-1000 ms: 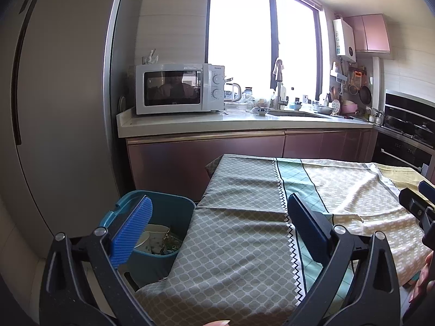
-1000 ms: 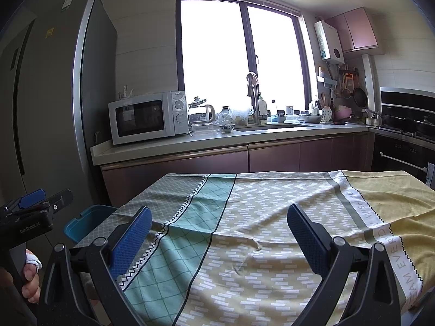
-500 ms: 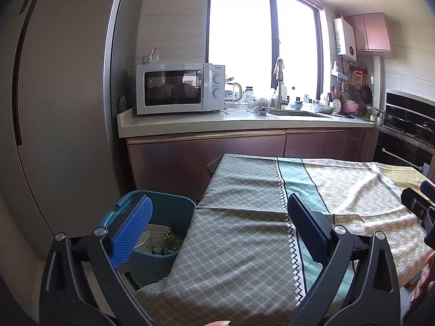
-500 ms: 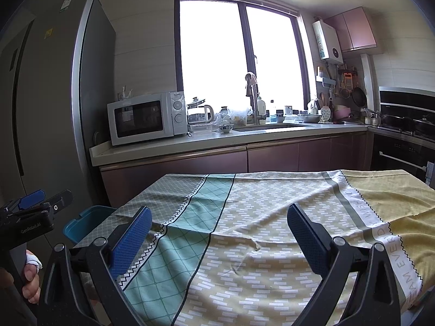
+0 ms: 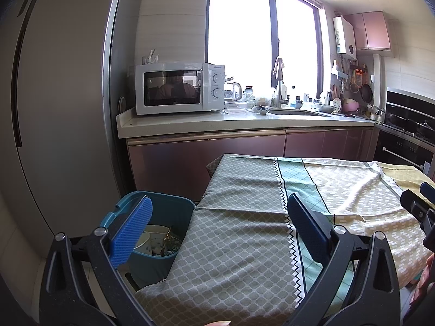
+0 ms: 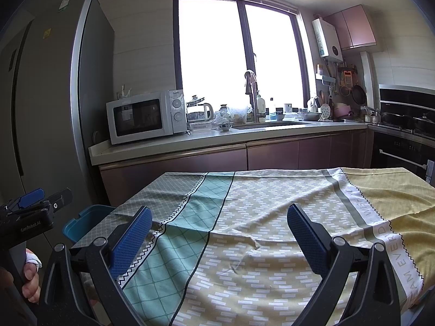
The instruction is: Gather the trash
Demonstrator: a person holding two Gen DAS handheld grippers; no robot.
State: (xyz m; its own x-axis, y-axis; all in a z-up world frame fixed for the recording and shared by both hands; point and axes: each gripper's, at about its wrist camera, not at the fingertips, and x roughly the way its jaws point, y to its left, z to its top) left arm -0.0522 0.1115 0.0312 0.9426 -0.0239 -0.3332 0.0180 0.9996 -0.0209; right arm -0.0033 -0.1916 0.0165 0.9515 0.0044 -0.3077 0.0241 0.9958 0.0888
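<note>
A teal trash bin [image 5: 178, 212] stands on the floor at the table's left end, with a white cup and scraps of trash [image 5: 159, 240] inside; its rim [image 6: 81, 221] shows in the right wrist view. My left gripper [image 5: 217, 225] hovers open over the table's left end, its left pad above the bin, nothing held. Over the tablecloth's middle, my right gripper [image 6: 218, 233] is open and empty. The tablecloth [image 6: 272, 217] shows no trash on it. The left gripper's body [image 6: 30, 214] appears at the left of the right wrist view.
The table wears a patterned grey, teal and yellow tablecloth [image 5: 244, 217]. Behind it runs a counter [image 5: 217, 121] with a microwave [image 5: 179, 92], kettle and sink. A tall fridge [image 5: 54, 108] stands left, an oven [image 6: 402, 141] right. A hand [image 6: 27, 279] holds the left gripper.
Both views have shifted only slightly; the right gripper's edge sits a little lower in the left wrist view. Both grippers stay open and empty.
</note>
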